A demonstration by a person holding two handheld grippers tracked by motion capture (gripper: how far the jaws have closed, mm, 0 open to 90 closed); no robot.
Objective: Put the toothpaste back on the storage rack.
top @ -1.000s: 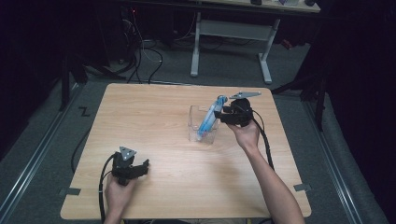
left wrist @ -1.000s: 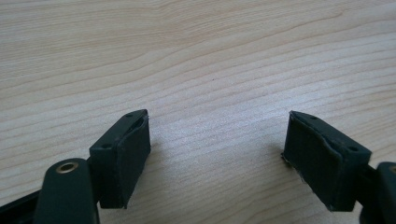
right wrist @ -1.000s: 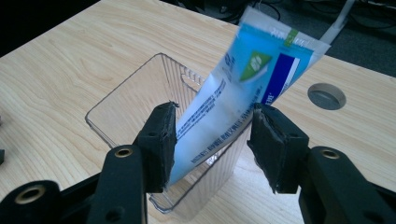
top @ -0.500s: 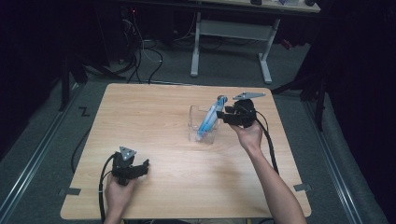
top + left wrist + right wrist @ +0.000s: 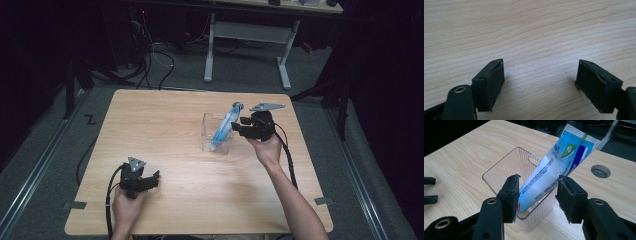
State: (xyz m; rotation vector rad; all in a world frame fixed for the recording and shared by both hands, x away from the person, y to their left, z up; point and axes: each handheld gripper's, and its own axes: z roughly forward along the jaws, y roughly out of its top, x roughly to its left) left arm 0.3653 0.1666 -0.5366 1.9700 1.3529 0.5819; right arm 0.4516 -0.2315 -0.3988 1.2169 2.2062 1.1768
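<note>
1. The clear plastic holder (image 5: 216, 136) stands upright on the table (image 5: 150, 120); every place below is given from it.
2. The blue toothpaste tube (image 5: 549, 178) stands inside the holder, its lower end at the bottom and its long axis leaning up and out over the rim toward the right gripper (image 5: 239, 127).
3. That gripper sits just beside the holder, and its half-spread jaws flank the tube's lower body; whether the pads press it cannot be told.
4. The left gripper (image 5: 540, 83) rests well apart from the holder, its jaws spread wide over bare wood.
5. The right hand is plainly nearer, so the next move likely falls to it.
</note>
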